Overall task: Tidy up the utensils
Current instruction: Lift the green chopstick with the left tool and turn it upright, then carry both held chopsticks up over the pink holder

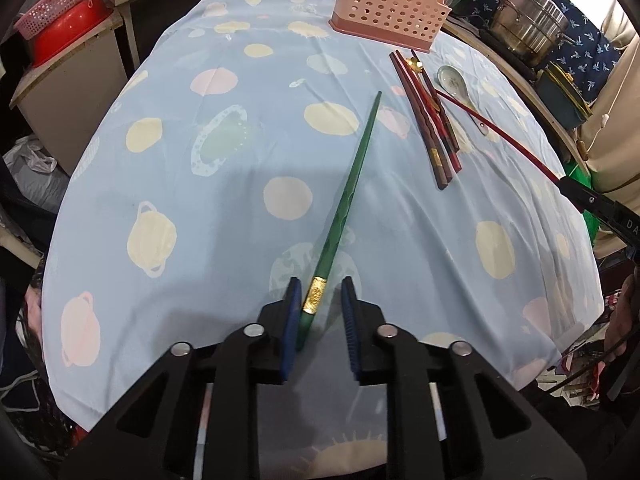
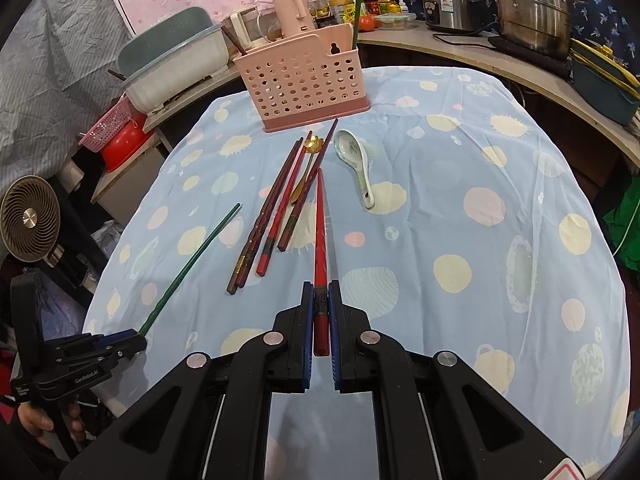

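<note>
The table point(image 2: 460, 160), under its blue patterned cloth, carries the pink utensil caddy point(image 2: 304, 80) at the far end; one green chopstick point(image 2: 357, 8) already stands upright in its right side, and a dark stick leans in its left side. In front of the caddy lies a loose bundle of dark and red chopsticks point(image 2: 272, 216) with a small gold spoon point(image 2: 310, 148) among them, and a white ceramic spoon point(image 2: 356, 164) just beside them on the right.

The right gripper point(image 2: 321, 320) is clamped narrow on the butt of a red chopstick point(image 2: 320, 232), whose tip points toward the caddy. The left gripper point(image 1: 320, 312) has the second green chopstick point(image 1: 348, 196) between its pads; the left pad touches the stick near its gold band while a gap shows on the right, so the grip does not look finished.

Judged from this, the step is securing both sticks before carrying them to the caddy. The left pads should close fully before lifting, or the stick may pivot. Each chopstick is best tilted tip-down over the caddy, the green one beside its mate, and let go only once inside
</note>
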